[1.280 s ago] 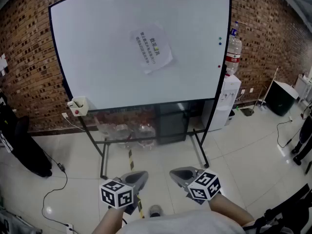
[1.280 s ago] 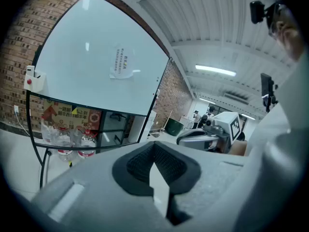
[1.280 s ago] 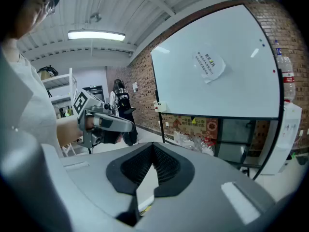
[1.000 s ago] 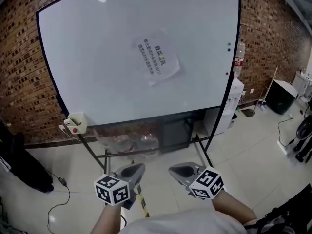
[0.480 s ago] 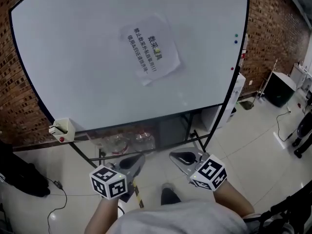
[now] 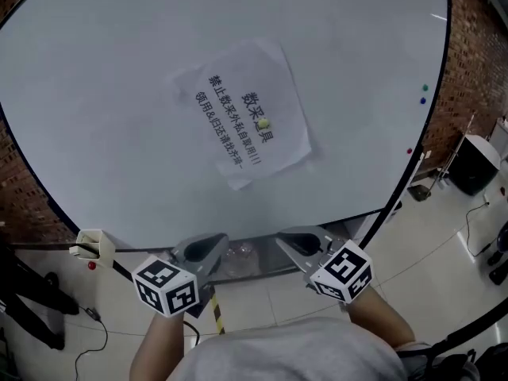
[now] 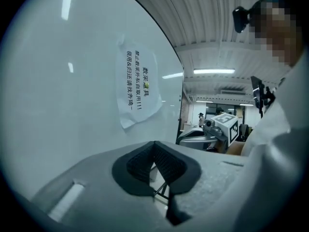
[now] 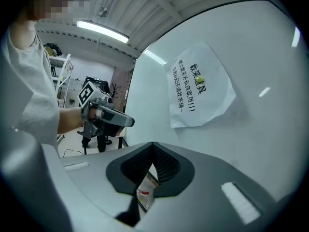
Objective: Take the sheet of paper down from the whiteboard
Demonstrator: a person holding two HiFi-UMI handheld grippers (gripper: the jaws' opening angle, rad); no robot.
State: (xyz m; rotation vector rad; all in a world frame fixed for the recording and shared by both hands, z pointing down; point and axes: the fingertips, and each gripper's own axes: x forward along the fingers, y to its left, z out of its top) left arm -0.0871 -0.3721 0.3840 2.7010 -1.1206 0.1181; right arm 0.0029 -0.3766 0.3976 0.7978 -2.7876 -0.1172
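A white sheet of paper [image 6: 242, 113] with black printed lines is stuck, tilted, near the middle of the whiteboard [image 6: 111, 94]. Its lower corner curls slightly off the board. My left gripper [image 6: 208, 248] and right gripper [image 6: 298, 244] are held side by side below the sheet, just in front of the board's lower edge, both shut and empty. In the left gripper view the shut left gripper [image 7: 154, 149] sits below the paper [image 7: 137, 86]. The right gripper view shows the paper [image 8: 200, 88] up and to the right of the shut right gripper [image 8: 153, 151].
Small green and blue magnets [image 6: 423, 94] and a red one [image 6: 409, 151] sit at the board's right edge. A white eraser holder [image 6: 93, 244] hangs at its lower left corner. A black bin [image 6: 476, 165] stands on the tiled floor to the right.
The whiteboard and the paper have grown much larger in the head view as I came closer. Both grippers moved forward and up toward the board, still shut.
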